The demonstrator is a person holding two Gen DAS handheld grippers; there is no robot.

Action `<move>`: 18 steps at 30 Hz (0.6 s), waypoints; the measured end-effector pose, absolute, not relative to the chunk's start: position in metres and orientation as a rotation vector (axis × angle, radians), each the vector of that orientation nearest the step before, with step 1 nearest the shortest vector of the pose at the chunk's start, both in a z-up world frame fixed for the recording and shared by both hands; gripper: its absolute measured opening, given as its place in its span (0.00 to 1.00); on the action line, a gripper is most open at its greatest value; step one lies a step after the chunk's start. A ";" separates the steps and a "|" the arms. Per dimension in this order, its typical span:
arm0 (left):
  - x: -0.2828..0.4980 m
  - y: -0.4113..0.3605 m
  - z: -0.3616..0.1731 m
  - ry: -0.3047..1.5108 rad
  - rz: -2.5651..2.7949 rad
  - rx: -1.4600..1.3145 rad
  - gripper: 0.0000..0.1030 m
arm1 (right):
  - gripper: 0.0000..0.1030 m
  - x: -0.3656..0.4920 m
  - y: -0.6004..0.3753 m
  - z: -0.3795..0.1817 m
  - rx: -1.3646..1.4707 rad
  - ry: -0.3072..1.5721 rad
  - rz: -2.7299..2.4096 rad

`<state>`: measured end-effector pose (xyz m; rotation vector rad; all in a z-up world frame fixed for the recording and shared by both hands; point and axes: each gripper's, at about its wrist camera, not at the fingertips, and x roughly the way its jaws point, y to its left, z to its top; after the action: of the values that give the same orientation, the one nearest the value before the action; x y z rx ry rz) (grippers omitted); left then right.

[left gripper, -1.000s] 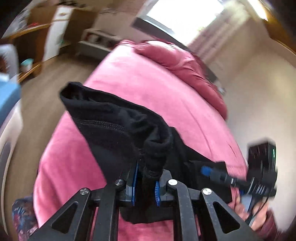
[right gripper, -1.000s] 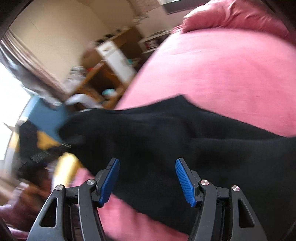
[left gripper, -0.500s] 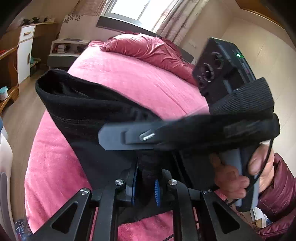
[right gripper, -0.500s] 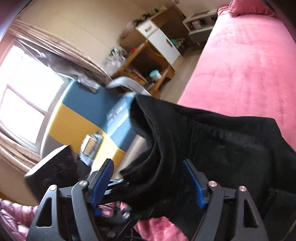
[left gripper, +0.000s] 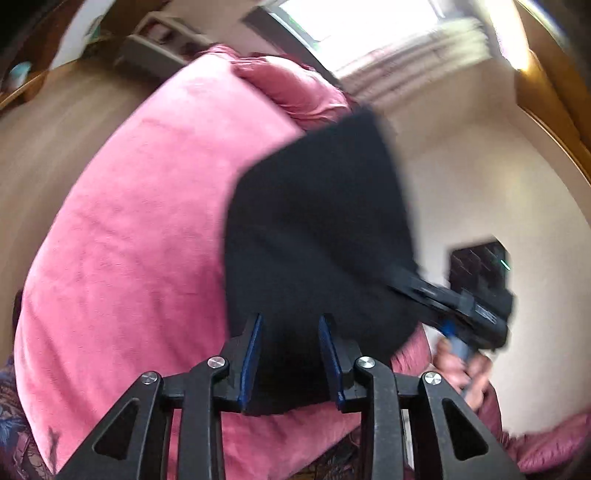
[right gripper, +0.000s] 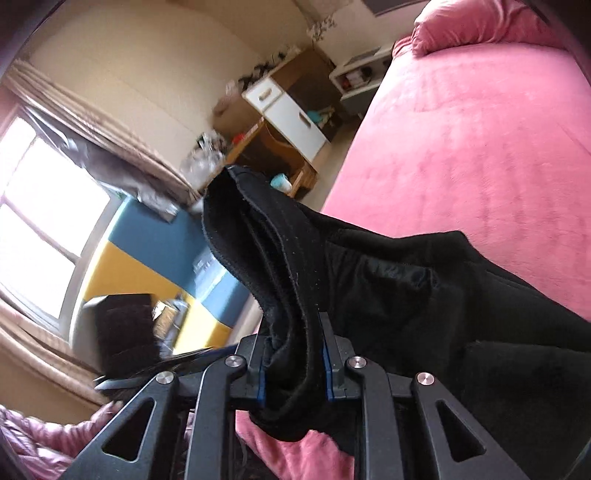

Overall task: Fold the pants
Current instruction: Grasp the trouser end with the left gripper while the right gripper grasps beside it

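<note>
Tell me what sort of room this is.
Most likely a bedroom: a bed under a pink cover with a pillow at its head, a curtained window, and a white-doored cabinet against the wall.

I see left gripper (left gripper: pixel 290 360) with jaws apart, black pants (left gripper: pixel 317 236) between the blue pads, contact unclear. Right gripper (left gripper: pixel 448 299) at the fabric's right edge, over pink bed (left gripper: pixel 140 229). Motion-blurred.

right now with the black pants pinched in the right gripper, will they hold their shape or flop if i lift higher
The black pants will probably flop: they sag in soft folds from the right gripper, shut on a bunched edge. They look thick and fleecy, so slipping out seems unlikely. The rest would likely drag over the pink bed. The left gripper stands open and gives no support.
</note>
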<state>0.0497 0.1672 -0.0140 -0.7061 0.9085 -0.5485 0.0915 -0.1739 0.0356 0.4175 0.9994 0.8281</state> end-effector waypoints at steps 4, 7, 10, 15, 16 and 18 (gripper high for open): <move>0.055 0.148 -0.017 0.942 -0.524 -0.625 0.31 | 0.21 0.070 -0.190 0.056 0.450 0.942 0.814; 0.059 0.128 -0.014 0.944 -0.550 -0.567 0.32 | 0.21 0.052 -0.211 0.070 0.477 0.893 0.782; 0.063 0.109 -0.009 0.938 -0.578 -0.510 0.33 | 0.21 0.036 -0.240 0.080 0.516 0.852 0.724; 0.071 0.065 -0.002 0.942 -0.649 -0.415 0.34 | 0.21 0.008 -0.297 0.080 0.586 0.812 0.602; 0.073 0.057 -0.003 0.949 -0.663 -0.397 0.34 | 0.21 0.003 -0.309 0.076 0.598 0.811 0.566; 0.073 0.040 -0.006 0.969 -0.686 -0.360 0.34 | 0.21 -0.005 -0.330 0.066 0.635 0.819 0.510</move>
<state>0.0727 0.0396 -0.0059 -0.3598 0.9688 -0.6857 -0.0045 -0.3300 0.0664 0.6354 0.8185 0.5096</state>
